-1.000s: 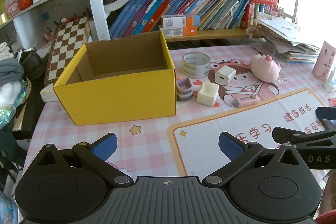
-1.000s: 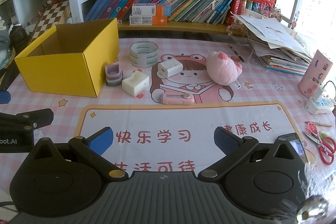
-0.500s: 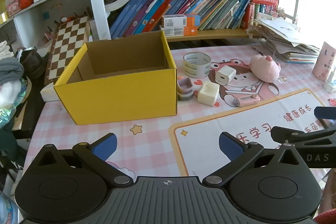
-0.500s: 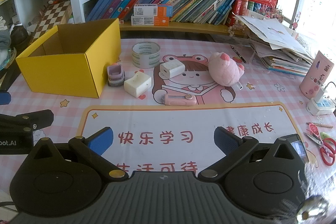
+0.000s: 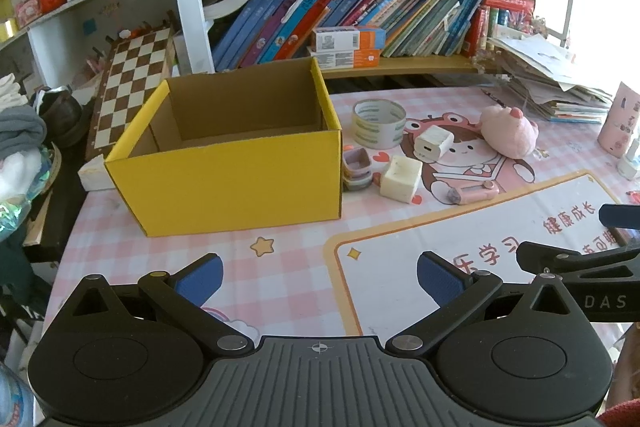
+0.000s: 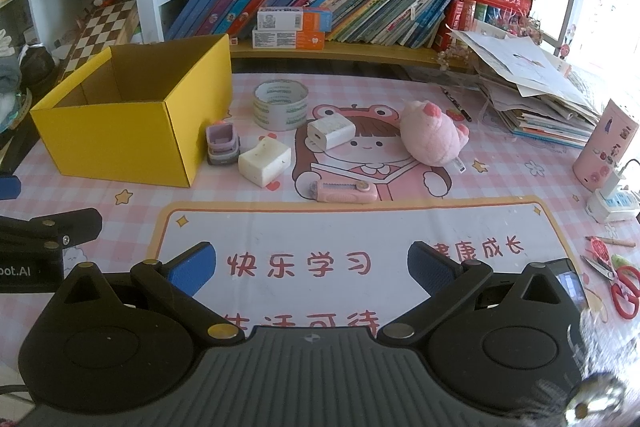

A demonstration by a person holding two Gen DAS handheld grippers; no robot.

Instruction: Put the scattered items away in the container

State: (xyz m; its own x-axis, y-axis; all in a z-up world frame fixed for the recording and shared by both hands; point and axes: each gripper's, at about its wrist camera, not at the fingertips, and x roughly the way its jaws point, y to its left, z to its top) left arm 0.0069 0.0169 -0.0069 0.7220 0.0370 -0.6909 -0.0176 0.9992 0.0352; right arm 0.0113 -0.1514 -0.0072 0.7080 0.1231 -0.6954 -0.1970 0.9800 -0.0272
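My left gripper (image 5: pixel 318 277) hangs low over the surface (image 5: pixel 280 267) with its jaws apart and nothing between them, facing the box (image 5: pixel 240 183) so I can steady it if need be. The box stands at the left, yellow outside and plain brown inside, open at the top; what I can see of its inside holds nothing, so I judge the tidying has not begun.

Just beside the box's right wall sits a small lilac stack (image 6: pixel 222 143), two or three shallow tubs one on another. Next to it lies a cream block (image 6: pixel 264 161), rough-edged and tilted a little, near the stack but whether touching I cannot tell. Behind them a tape roll (image 6: pixel 281 104) lies flat, clear with pale print. Right of that is a white charger (image 6: pixel 331 133) on its side, then a pink cutter (image 6: pixel 342 191) lying lengthwise closer to me, and a pink plush (image 6: pixel 432 135) slumped furthest right of the group.

My right gripper (image 6: pixel 312 267) also hovers with jaws apart and empty, well short of the cutter. The items cluster close to the box, so each trip should be short; I would guess the cutter is the easiest first pick from here
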